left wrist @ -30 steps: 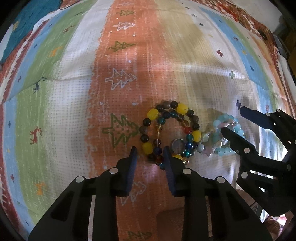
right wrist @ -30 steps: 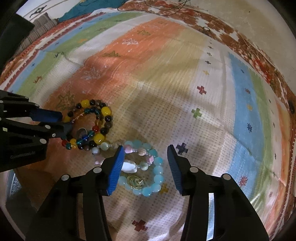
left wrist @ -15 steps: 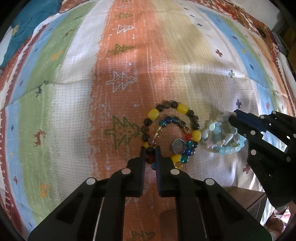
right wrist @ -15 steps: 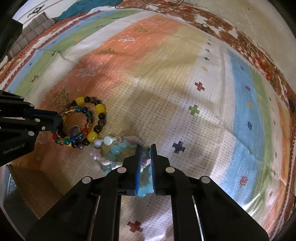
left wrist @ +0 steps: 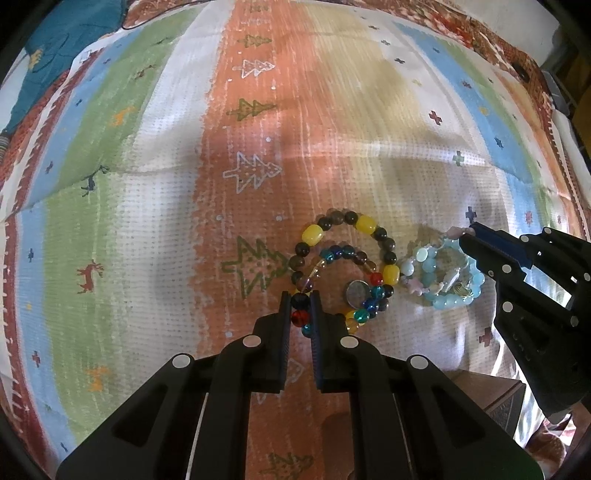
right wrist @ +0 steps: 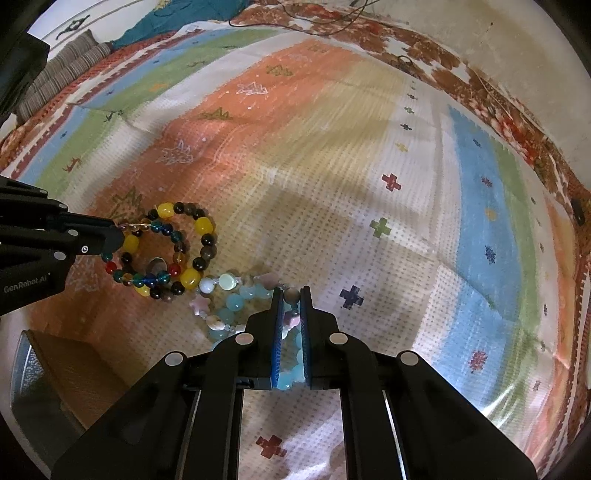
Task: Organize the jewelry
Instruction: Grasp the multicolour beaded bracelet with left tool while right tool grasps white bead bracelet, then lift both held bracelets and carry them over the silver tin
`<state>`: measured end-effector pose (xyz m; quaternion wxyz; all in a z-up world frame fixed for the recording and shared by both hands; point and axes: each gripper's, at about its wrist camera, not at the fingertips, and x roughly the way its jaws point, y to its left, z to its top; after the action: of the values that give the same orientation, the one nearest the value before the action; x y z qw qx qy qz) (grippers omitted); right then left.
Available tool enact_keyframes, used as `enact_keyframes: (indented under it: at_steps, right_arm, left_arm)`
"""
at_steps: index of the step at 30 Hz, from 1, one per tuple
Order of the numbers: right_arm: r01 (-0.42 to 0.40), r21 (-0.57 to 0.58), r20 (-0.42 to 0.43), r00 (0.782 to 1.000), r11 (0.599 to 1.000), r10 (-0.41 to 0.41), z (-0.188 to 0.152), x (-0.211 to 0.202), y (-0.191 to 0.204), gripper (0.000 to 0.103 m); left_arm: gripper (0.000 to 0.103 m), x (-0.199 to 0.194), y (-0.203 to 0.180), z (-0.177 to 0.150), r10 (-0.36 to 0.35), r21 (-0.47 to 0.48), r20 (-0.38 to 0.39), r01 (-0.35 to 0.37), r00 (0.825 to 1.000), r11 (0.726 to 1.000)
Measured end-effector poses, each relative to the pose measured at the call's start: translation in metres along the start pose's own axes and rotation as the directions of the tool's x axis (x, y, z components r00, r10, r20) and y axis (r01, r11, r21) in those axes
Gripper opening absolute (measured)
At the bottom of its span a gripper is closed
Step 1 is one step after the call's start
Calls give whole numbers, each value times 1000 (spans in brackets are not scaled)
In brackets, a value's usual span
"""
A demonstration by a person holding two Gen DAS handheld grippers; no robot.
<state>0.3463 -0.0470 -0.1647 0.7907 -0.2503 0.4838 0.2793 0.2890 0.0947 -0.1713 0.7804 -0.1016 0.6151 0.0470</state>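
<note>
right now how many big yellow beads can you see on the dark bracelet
4 in the left wrist view: upper left, top right, right side, one near the left tool at the bottom. More may be hidden.

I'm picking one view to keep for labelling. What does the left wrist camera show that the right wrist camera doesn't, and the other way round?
Only the left wrist view shows the left gripper head-on, its fingers shut on the dark and yellow bead bracelet, and the red deer motif. Only the right wrist view shows the right gripper from behind, shut on the pale blue bead bracelet, plus the striped cushion and the cable at the far edge. Both show the striped blanket, both bracelet clusters lying side by side, and a silver disc charm.
</note>
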Motion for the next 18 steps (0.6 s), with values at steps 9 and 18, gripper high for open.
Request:
enact_keyframes:
  at_steps: [9,18]
  right_arm:
    - [18,8,0,1000,1000,-18,-2,-7,-2,10]
    - [24,77,51,998,997,-28,0,-29,-10,10]
  left_arm:
    - [9,-11,-5,3,6,6,19,-6,1000,1000]
    - [9,-29,-14,1,14,31,61,-16,998,999]
